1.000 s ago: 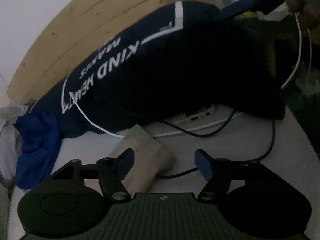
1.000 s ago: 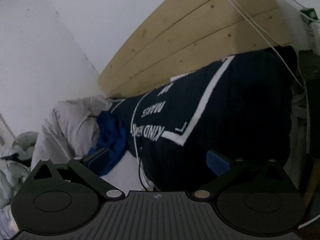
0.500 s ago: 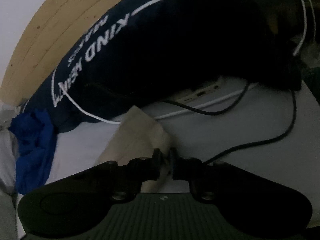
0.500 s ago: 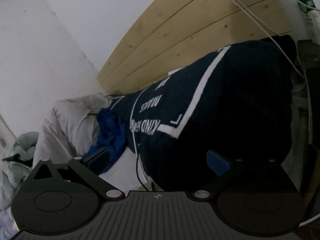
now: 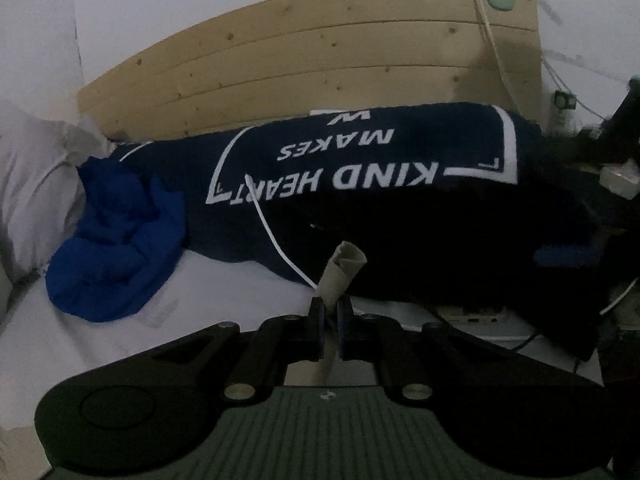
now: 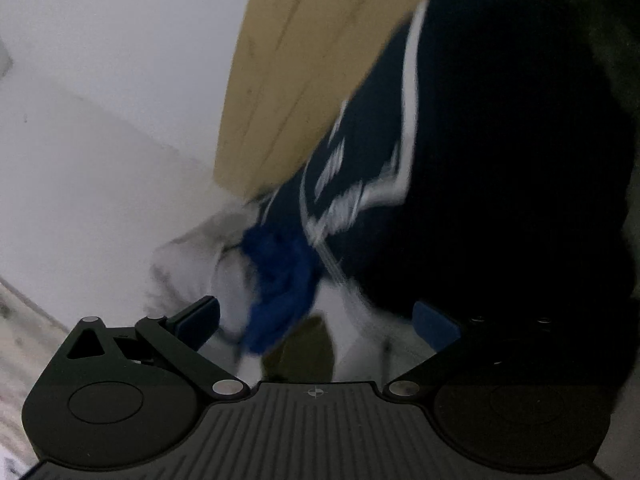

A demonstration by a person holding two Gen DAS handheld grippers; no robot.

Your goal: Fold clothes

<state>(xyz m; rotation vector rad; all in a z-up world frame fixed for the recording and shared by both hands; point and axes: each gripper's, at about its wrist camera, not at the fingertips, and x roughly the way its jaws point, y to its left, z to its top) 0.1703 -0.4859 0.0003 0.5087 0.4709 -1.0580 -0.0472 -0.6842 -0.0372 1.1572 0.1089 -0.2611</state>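
The left gripper (image 5: 329,320) is pinching a soft, light beige cloth garment (image 5: 341,276), lifting it limp above the white bed (image 5: 224,300); a second corner hold would suit. The right gripper (image 6: 316,320) is hovering, fingers spread.

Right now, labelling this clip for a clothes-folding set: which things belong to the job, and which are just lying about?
Job:
left gripper, shut on the beige cloth
right gripper, open
crumpled blue garment

Lying about:
navy lettered pillow
white cable
wooden headboard
white pillow
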